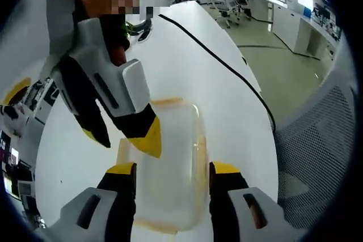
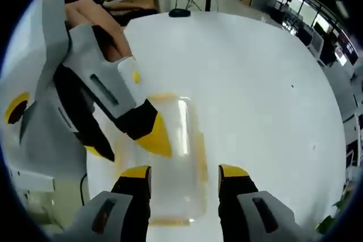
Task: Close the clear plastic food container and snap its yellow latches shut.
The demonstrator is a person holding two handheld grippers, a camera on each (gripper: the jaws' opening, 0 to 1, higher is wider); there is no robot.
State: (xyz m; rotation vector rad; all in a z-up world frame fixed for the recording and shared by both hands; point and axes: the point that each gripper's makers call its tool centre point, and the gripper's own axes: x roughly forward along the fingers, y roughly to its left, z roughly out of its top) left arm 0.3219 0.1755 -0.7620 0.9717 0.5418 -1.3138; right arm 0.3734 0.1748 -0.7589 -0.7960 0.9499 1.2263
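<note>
The clear plastic container with yellow latches along its sides lies on the white table, its lid on top. My left gripper is open, one jaw at each long side of the box at its near end. In the same view my right gripper reaches in from the upper left, open, with one yellow fingertip over the lid's edge. In the right gripper view, the right gripper is open astride the container, and the left gripper enters from the left. Whether any jaw touches the box is unclear.
A black cable runs across the table toward its right edge. A grey mesh chair stands beside that edge. A small black object sits at the table's far side. A person's hand holds the other gripper. Office desks fill the background.
</note>
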